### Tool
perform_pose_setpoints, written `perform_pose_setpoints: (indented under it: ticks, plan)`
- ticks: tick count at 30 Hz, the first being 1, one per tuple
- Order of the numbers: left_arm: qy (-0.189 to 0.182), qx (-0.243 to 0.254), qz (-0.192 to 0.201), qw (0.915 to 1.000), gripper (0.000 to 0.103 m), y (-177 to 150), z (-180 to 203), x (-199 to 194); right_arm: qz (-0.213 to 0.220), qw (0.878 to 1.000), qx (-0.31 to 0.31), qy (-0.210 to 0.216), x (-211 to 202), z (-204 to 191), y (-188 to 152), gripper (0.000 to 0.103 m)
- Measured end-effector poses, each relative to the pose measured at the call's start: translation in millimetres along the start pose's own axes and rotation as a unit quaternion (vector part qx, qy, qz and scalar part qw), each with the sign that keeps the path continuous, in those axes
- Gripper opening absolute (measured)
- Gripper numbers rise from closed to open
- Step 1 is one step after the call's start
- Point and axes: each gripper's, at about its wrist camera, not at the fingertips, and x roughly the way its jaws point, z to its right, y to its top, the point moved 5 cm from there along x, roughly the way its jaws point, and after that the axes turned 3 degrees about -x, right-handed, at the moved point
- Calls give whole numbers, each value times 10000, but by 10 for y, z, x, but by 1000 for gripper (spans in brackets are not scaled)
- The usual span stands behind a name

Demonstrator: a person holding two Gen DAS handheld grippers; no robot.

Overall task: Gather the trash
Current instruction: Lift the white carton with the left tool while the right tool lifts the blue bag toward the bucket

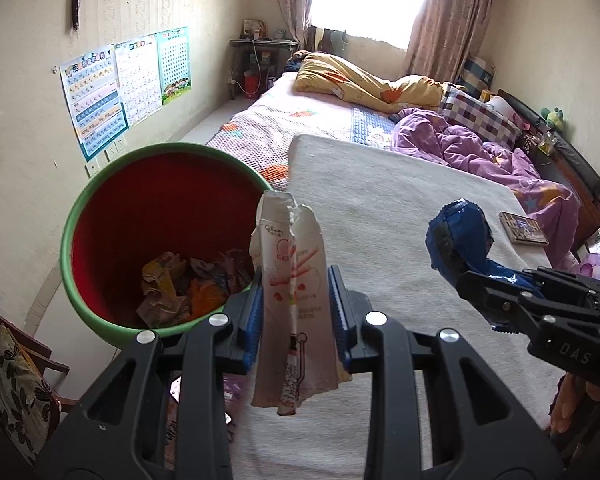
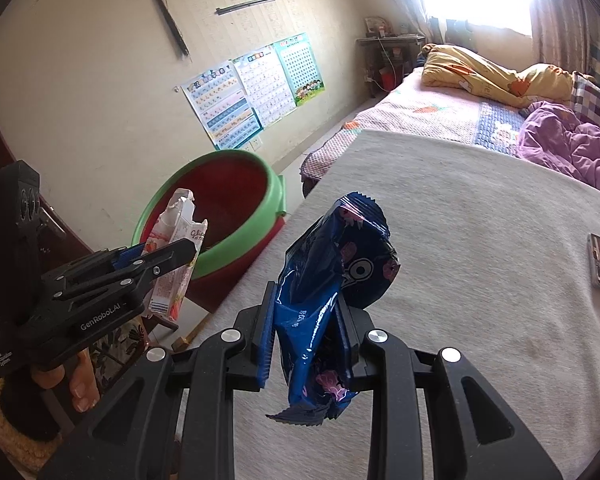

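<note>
I have both grippers loaded. My left gripper (image 1: 296, 312) is clamped on a torn white snack wrapper (image 1: 290, 280), which stands upright between the pads with its long axis running top to bottom. My right gripper (image 2: 306, 332) is clamped on a crumpled blue snack bag (image 2: 332, 272), also held roughly upright. The green-rimmed red bin (image 1: 100, 184) sits off the left edge of the white-covered table (image 1: 400, 208), with crumpled wrappers already lying in its bottom. The bin lies to the left of both tools, and my left hand is plainly the nearer one: its wrapper hangs just beside the rim. I judge the left wrapper should drop first, then the blue bag must cross leftward over the table edge.
</note>
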Motion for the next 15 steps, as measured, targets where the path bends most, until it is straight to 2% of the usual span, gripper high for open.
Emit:
perform_pose_setpoints:
  ticks: [9, 15]
  plan:
    - [58, -36, 109, 9999, 29, 93, -316, -40, 36, 10000, -63, -49, 143, -197, 84, 26]
    - [59, -27, 111, 9999, 29, 103, -360, -29, 9, 10000, -61, -66, 229, -224, 108, 26]
